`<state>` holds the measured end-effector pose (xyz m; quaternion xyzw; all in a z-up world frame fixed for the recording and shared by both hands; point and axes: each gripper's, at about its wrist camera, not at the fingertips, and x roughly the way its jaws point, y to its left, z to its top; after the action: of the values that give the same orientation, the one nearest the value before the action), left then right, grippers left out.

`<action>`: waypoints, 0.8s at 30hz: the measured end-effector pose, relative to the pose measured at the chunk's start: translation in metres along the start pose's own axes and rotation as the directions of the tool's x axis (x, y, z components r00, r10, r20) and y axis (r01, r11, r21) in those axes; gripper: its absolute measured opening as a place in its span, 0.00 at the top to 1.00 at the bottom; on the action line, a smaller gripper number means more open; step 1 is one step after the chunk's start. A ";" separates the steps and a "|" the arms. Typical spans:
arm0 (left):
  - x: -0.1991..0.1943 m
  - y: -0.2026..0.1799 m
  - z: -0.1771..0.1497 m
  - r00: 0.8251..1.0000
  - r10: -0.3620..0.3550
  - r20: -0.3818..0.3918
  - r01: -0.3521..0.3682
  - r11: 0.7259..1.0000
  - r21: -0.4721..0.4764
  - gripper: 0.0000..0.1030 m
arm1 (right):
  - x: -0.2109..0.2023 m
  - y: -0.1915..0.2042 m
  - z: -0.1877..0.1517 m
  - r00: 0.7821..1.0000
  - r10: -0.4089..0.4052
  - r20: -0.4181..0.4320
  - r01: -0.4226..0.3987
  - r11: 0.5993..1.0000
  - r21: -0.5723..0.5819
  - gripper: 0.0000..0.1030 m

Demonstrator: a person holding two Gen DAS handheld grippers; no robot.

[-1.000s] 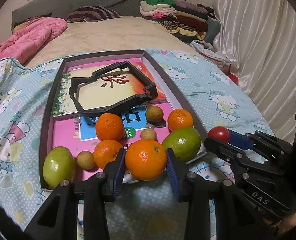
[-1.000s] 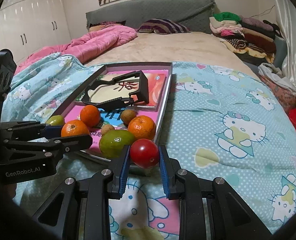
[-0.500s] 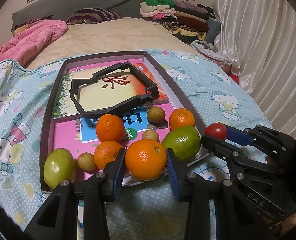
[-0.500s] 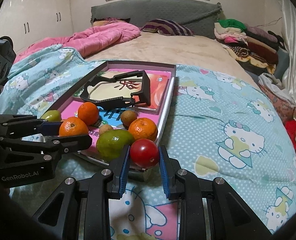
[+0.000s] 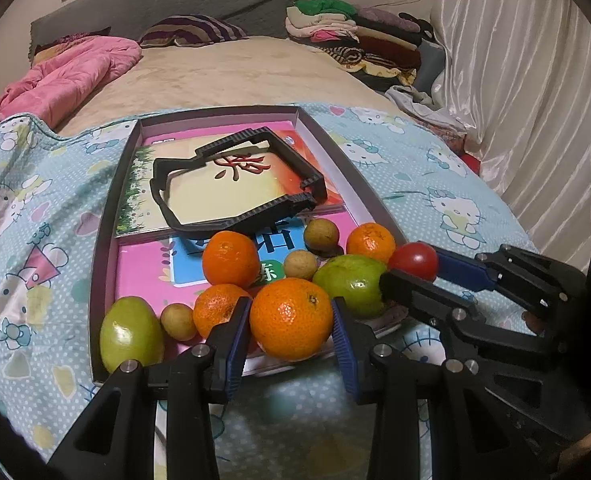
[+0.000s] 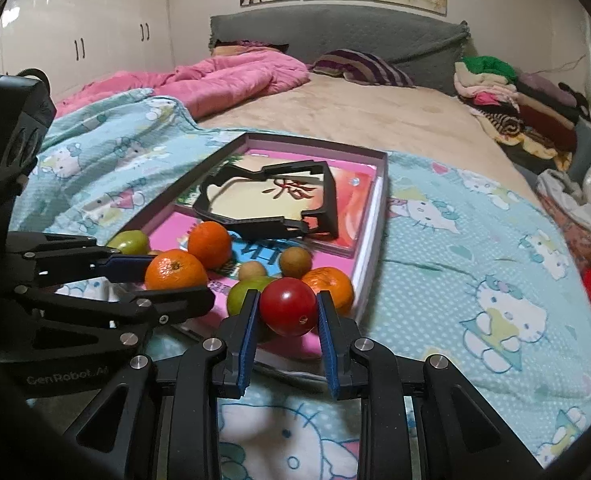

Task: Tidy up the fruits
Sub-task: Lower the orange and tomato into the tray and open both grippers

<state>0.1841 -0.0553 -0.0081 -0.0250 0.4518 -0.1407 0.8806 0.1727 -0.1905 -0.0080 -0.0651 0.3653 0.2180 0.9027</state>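
Left green fruit (image 5: 130,334): near-left corner of the tray (image 5: 97,264).
Small brown fruit (image 5: 178,321): just beside it, on the pink book (image 5: 143,272).
Left gripper (image 5: 291,322): clenched on an orange (image 5: 291,318) at the tray's near edge.
Second green fruit (image 5: 349,284): right of that orange.
Right gripper (image 6: 288,309): clenched on a red tomato (image 6: 288,306), at the tray's near-right corner.
Black frame (image 5: 235,188): lies on the far book.
Tray: rests on a blue blanket (image 5: 27,208).

Bright orange mandarin (image 5: 291,318), glossy red tomato (image 6: 289,306), green mango (image 5: 351,284), tan longans (image 5: 321,234); pink book cover (image 5: 143,276), black frame (image 5: 239,184), pale blue cartoon-cat polka-dot blanket (image 6: 475,280), pink quilt (image 6: 235,80).
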 end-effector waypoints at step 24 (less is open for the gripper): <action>0.003 -0.004 0.001 1.000 0.001 -0.008 -0.001 1.000 0.013 0.62 | -0.001 -0.008 -0.004 0.999 0.032 -0.011 -0.032 0.999 0.013 0.72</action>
<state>0.1859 -0.0597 -0.0089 -0.0185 0.4542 -0.1433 0.8791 0.1724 -0.1989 -0.0104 -0.0546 0.3726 0.2299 0.8974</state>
